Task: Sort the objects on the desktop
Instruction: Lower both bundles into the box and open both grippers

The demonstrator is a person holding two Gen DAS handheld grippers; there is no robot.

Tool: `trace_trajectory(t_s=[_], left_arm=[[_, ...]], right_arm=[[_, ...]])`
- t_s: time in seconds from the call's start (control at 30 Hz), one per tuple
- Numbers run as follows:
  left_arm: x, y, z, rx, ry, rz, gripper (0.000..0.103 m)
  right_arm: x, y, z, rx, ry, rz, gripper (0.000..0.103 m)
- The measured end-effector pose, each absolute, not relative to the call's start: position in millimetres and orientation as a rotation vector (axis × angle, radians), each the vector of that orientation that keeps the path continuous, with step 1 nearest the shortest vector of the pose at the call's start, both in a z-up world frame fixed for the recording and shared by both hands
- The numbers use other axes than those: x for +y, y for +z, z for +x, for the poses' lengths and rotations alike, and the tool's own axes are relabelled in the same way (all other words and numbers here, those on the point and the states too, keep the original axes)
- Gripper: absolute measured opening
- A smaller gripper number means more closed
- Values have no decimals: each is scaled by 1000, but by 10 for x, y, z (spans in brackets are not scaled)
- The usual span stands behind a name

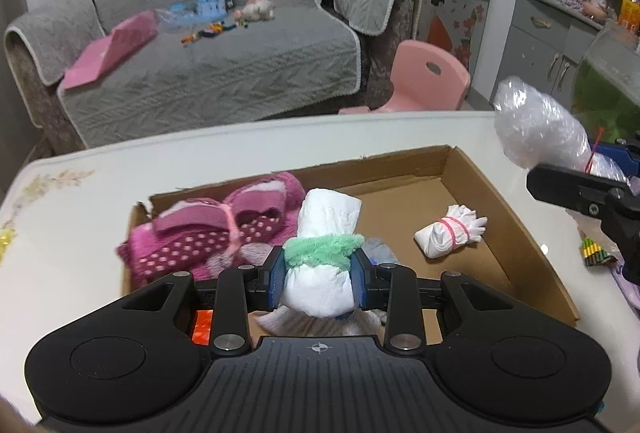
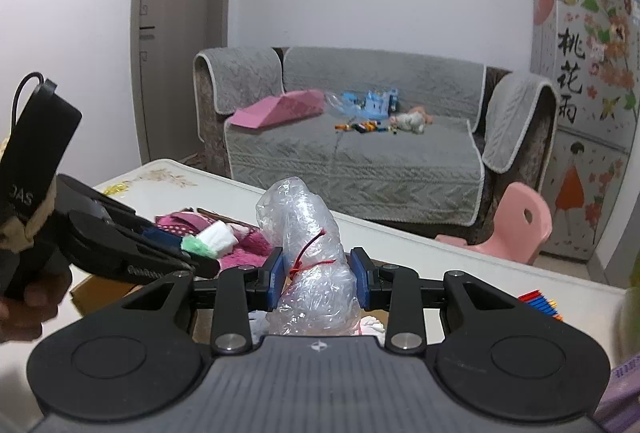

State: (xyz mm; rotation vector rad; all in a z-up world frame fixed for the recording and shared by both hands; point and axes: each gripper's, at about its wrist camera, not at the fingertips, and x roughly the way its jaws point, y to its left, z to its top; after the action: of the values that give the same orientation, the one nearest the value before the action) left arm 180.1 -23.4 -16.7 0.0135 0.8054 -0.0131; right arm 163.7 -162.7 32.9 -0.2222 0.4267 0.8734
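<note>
My left gripper [image 1: 319, 279] is shut on a white cloth roll [image 1: 324, 229] bound with a green fuzzy band, held over the open cardboard box [image 1: 520, 233]. In the box lie pink dotted slippers [image 1: 216, 229] at the left and a small white bundle [image 1: 448, 235] tied with a pink band at the right. My right gripper [image 2: 319, 275] is shut on a clear plastic bundle [image 2: 308, 233] tied with red string. That plastic bundle [image 1: 532, 129] also shows at the right edge of the left wrist view, above the box's right side. The left gripper [image 2: 192, 253] with its roll appears at the left of the right wrist view.
The box rests on a white table [image 1: 80, 233] with a flower print. Coloured sticks [image 2: 540, 303] lie on the table at the right. Beyond the table stand a grey sofa [image 1: 224, 53] with toys, a pink chair [image 1: 428, 77] and a decorated fridge [image 2: 588, 113].
</note>
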Motion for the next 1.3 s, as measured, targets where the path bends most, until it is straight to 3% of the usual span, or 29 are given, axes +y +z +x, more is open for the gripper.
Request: trace_trajectory(t_s=[0.8, 0.93, 1.03, 1.17, 1.3], left_arm=[[-575, -264, 2088, 814, -88, 20, 40], [-590, -392, 2174, 849, -91, 8, 41], [-534, -397, 2189, 850, -75, -1, 52], [-484, -313, 2122, 812, -32, 9, 77], [-427, -239, 2038, 793, -37, 4, 84]], right_arm=[[-1451, -93, 2003, 562, 774, -235, 32], [-1457, -108, 2003, 558, 764, -213, 37], [-1474, -87, 1980, 546, 757, -216, 50], [-1524, -19, 1985, 531, 756, -197, 53], [-1558, 40, 1947, 509, 765, -198, 59]])
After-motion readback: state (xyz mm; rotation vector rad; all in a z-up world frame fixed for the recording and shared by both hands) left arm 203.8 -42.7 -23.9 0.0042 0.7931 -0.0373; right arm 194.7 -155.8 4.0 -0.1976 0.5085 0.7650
